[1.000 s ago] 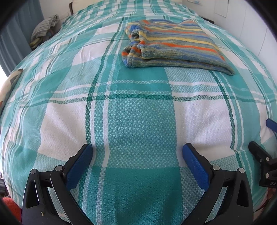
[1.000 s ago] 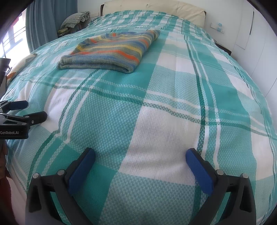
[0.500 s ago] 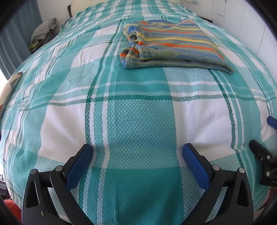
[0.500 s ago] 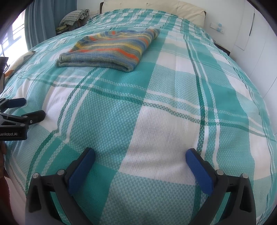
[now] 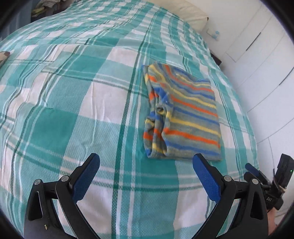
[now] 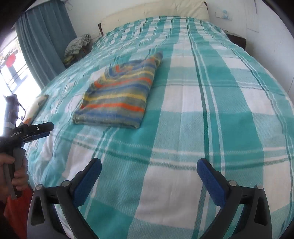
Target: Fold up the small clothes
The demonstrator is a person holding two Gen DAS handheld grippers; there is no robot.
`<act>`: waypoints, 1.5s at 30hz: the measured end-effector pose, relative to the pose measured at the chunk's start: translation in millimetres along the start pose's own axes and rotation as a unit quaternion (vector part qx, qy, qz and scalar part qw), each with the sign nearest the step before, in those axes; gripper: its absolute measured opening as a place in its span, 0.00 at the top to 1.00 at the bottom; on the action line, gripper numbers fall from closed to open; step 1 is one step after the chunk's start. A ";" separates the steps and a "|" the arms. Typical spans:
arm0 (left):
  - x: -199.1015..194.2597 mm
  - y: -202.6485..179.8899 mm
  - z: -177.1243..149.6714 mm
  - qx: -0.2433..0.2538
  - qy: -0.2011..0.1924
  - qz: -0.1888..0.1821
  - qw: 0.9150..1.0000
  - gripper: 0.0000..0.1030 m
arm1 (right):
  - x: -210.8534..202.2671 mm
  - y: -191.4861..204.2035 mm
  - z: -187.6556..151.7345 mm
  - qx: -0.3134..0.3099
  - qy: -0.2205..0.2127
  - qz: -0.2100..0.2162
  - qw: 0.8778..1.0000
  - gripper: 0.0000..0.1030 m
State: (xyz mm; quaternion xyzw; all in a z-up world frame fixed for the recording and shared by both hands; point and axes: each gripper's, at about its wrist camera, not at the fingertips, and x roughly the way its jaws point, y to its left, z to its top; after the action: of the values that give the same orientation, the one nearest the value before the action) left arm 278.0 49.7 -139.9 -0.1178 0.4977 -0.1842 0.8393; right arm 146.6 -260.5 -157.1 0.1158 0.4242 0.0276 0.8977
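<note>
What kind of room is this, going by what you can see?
Most likely a bedroom: a bed under a teal checked bedspread with a cream headboard at its far end, a teal curtain by a window, and a folded striped garment lying on the bed.

Bare bedspread (image 5: 95, 103) lies open around the folded sweater (image 5: 185, 117).
</note>
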 end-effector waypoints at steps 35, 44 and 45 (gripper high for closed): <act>6.3 -54.0 -30.2 0.137 -0.023 0.184 0.973 0.14 | 34.4 21.5 106.6 -0.071 0.024 -0.039 0.996 0.14; -96.7 -118.5 -111.3 0.178 -0.071 0.236 0.953 0.02 | -71.3 38.2 -9.8 -0.118 0.032 -0.070 0.990 0.13; -106.8 -124.7 -112.3 0.181 -0.076 0.250 0.948 0.02 | -84.5 43.1 -12.3 -0.114 0.026 -0.066 0.991 0.13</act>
State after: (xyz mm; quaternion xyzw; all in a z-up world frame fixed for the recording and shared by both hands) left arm 108.7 -19.2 -61.4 0.1513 0.4045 -0.0459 0.9008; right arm 85.3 -228.8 -90.8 -0.0164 0.4485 0.0194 0.8934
